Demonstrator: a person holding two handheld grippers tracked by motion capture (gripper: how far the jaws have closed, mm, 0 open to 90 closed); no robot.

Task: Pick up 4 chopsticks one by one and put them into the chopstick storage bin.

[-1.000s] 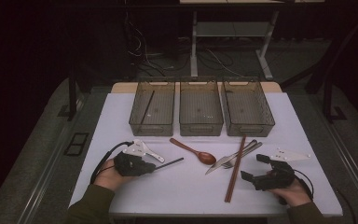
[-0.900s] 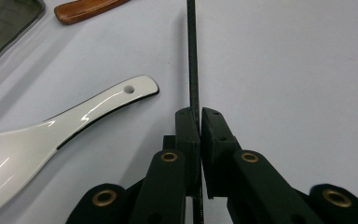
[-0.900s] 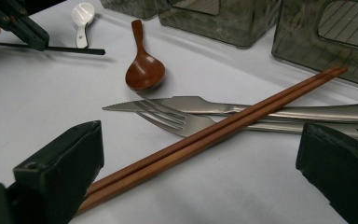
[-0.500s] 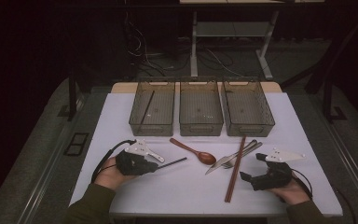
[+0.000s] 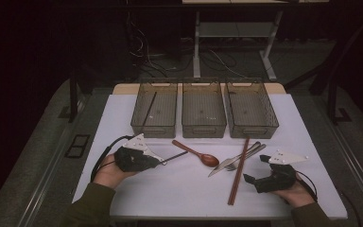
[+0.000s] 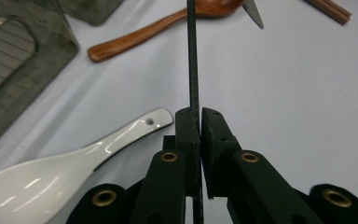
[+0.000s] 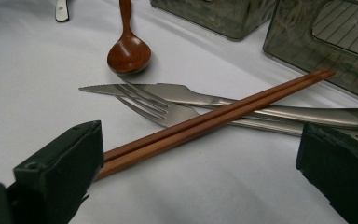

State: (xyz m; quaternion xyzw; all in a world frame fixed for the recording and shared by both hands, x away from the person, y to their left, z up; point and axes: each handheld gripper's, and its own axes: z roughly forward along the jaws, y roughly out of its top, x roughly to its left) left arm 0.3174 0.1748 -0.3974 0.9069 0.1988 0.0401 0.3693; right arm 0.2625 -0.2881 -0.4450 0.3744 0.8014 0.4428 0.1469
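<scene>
Two brown chopsticks (image 7: 214, 114) lie straight ahead of the right hand-held gripper (image 7: 200, 177), crosswise between its wide-apart jaws; left hand-held gripper (image 6: 199, 123) clamps a black chopstick (image 6: 192, 56)

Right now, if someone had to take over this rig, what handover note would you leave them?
Left gripper: shut on a black chopstick, just above the table.
Right gripper: open, jaws aimed at the brown chopsticks lying across the fork and knife.
White spoon lies beside the left gripper; wooden spoon mid-table.
Done: one black stick in the left bin.
Left: likely bin the held chopstick and sort the rest; the other two bins look empty.
</scene>
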